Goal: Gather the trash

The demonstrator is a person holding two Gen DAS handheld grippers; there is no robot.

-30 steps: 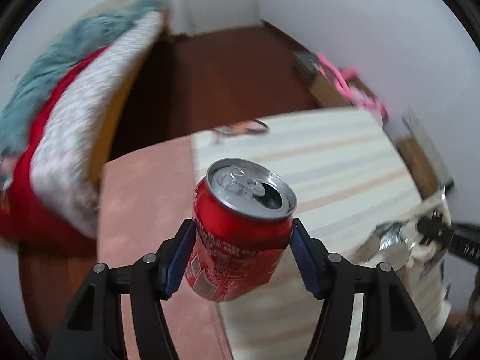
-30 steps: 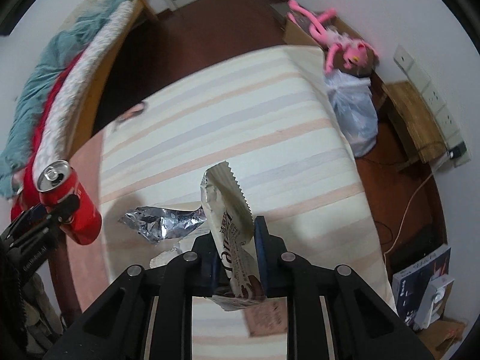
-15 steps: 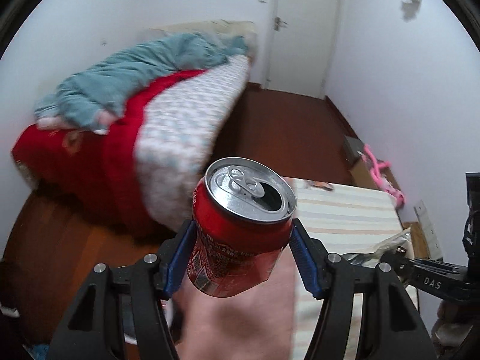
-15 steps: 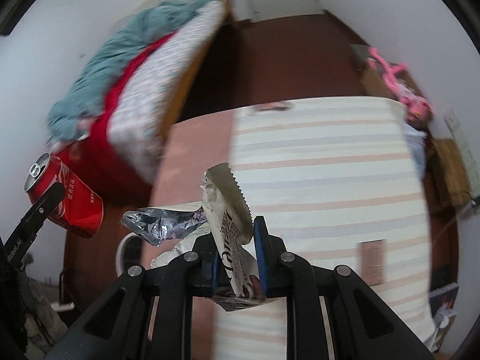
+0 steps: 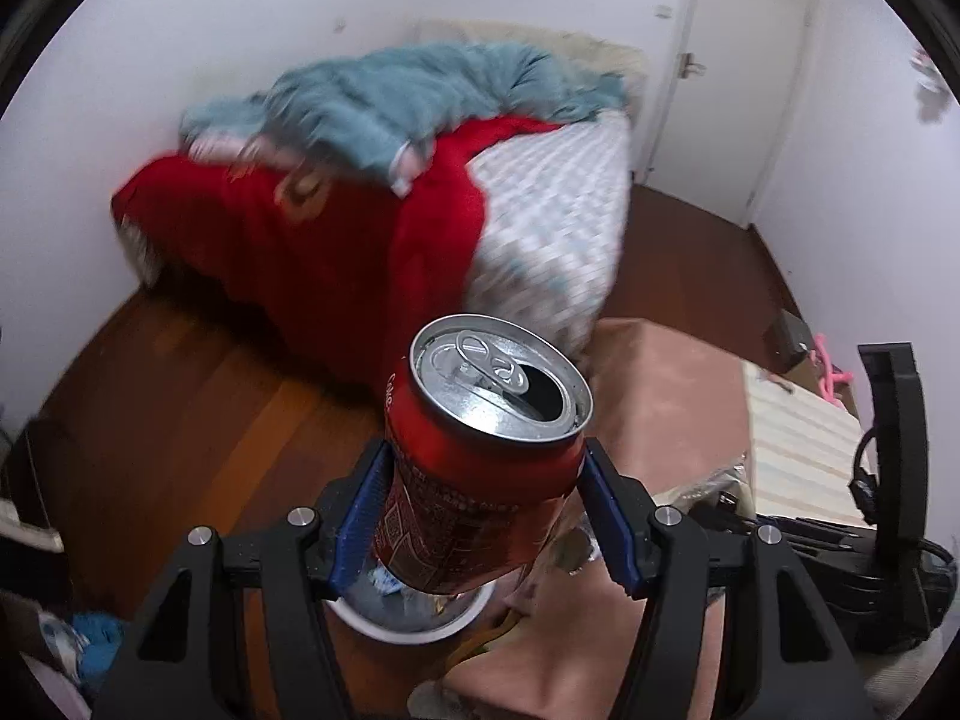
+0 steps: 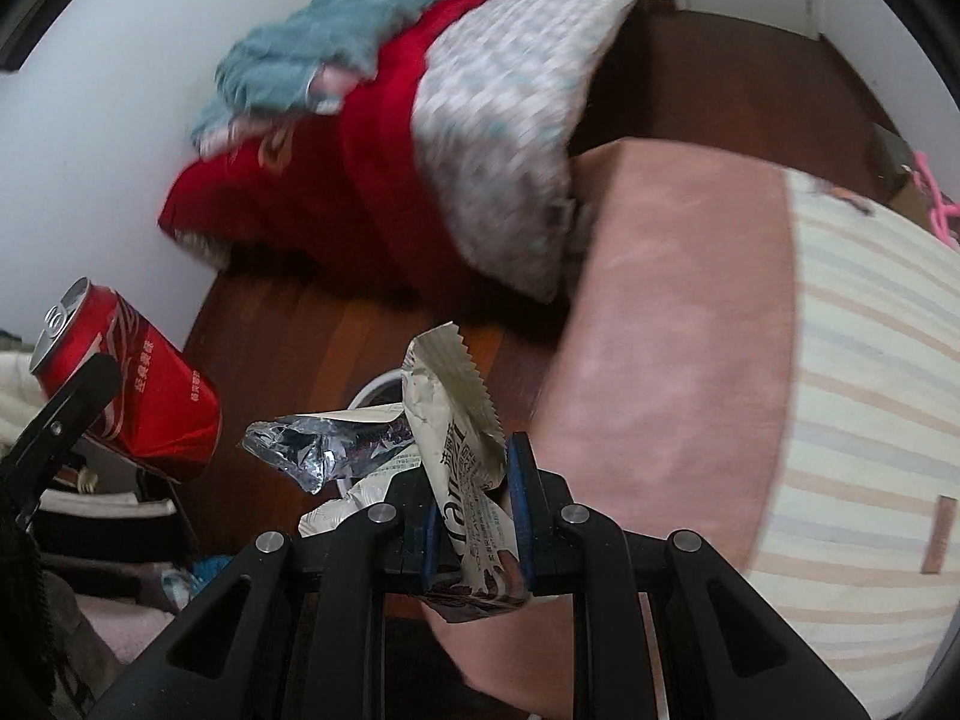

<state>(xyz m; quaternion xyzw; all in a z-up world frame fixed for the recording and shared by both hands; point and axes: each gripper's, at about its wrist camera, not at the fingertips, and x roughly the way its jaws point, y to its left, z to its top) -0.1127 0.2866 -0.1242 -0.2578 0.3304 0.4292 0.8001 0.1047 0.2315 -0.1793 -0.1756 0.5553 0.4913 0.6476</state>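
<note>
Both pieces of trash are picked up but neither is binned yet, so the drop is what remains. The left gripper (image 5: 483, 516) pinches an opened red aluminium drink can (image 5: 480, 468) by its sides, holding it tilted in the air directly over a round white-rimmed waste bin (image 5: 414, 630) on the brown wooden floor, at six o'clock in the left wrist view. The bin seems to hold some crumpled scraps already, though the can hides most of it. The right gripper (image 6: 474, 525) is pressed together on a torn foil-lined snack wrapper (image 6: 456, 432), with the bin's rim (image 6: 375, 387) just beyond, at eleven o'clock.
</note>
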